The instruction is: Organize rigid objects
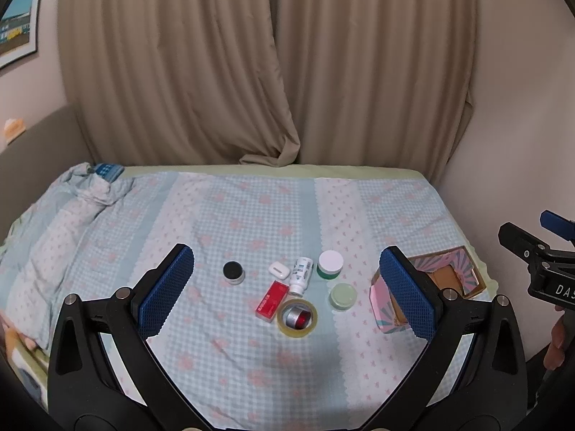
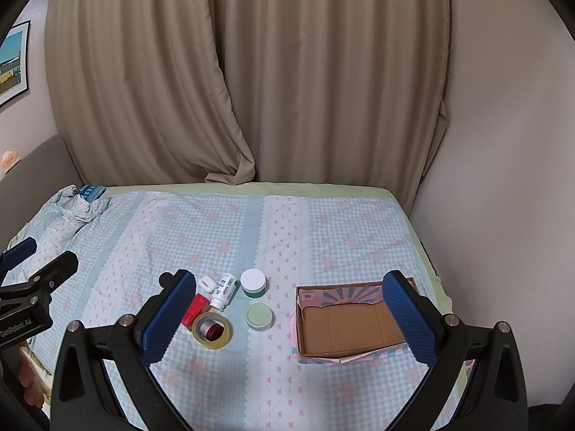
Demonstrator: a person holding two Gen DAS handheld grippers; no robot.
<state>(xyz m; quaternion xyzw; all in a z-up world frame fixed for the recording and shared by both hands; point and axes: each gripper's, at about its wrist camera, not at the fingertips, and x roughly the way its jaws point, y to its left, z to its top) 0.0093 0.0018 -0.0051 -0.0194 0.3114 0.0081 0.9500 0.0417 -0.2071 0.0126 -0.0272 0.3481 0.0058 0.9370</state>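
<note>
Beige curtains [image 2: 251, 72] behind; blue-checked bedspread [image 1: 251, 215] below. Seven small things clustered mid-bed: black-lidded jar [image 1: 233, 272], white earbud case [image 1: 279, 270], white bottle [image 1: 300, 276] lying cap toward camera, white-lidded green jar [image 1: 330, 265], pale-green lid [image 1: 343, 296], red box [image 1: 272, 301] lengthwise away, tape roll [image 1: 297, 318] ringing a silver-red cylinder [image 1: 297, 317]. One open cardboard box [image 2: 350, 321] to the right. Left gripper [image 1: 287, 294], marked "GenRobot.AI", and right gripper [image 2: 287, 319], lettered "DAS", both spread wide, holding nothing.

Beige curtains [image 1: 273, 64], pale wall [image 2: 503, 125], framed picture [image 1: 18, 18], checked floral bedspread [image 2: 323, 237]
</note>
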